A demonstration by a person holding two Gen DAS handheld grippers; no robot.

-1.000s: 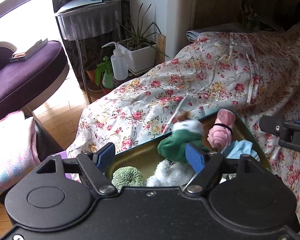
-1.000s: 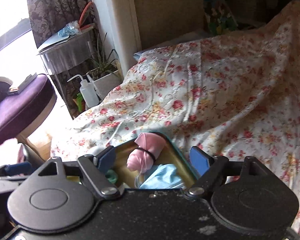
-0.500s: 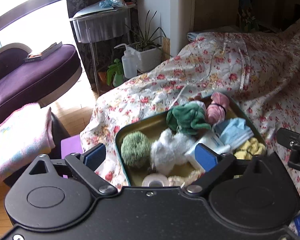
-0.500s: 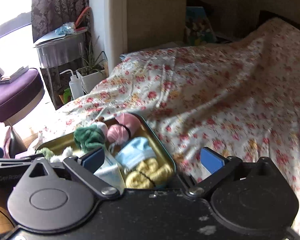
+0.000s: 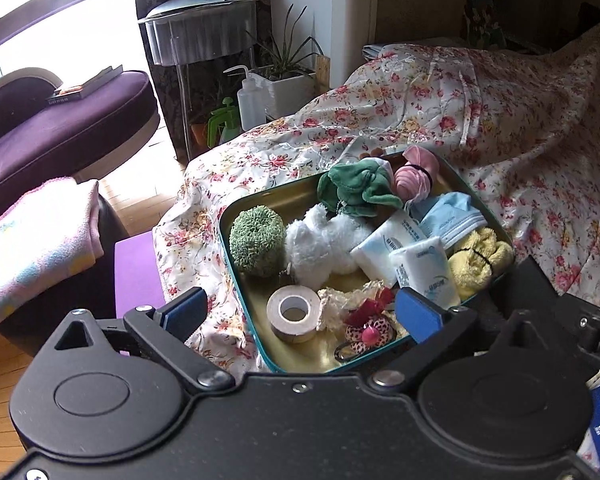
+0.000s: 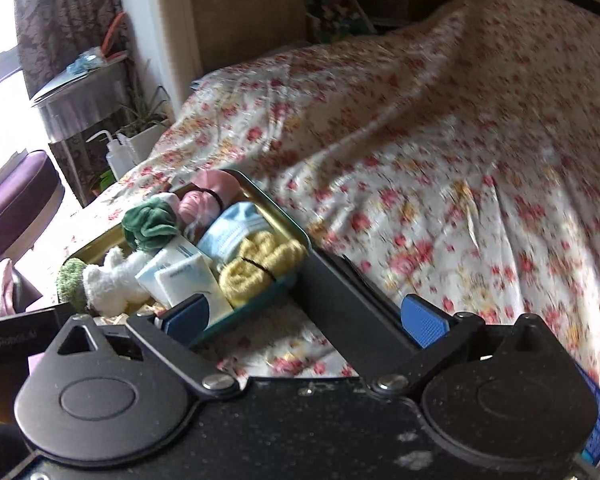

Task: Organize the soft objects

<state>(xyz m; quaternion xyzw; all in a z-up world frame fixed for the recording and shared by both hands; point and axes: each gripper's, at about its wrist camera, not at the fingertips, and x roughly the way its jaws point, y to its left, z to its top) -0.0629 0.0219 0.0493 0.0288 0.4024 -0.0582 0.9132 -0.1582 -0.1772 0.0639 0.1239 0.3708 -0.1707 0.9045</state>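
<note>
My left gripper [image 5: 300, 312], fingers still opening, grips nothing; the tin tray [image 5: 236, 216] of soft objects sits on the bed [image 5: 500, 120], tape roll [image 5: 292, 314] between them. Right gripper [image 6: 304, 318] wide, empty; tray at 11 o'clock.

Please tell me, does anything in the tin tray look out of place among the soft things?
Yes. The roll of tape at the tray's near end is hard, not soft. Two plastic tubes also lie among the plush toys and rolled cloths. Nothing looks spilled or damaged.
</note>
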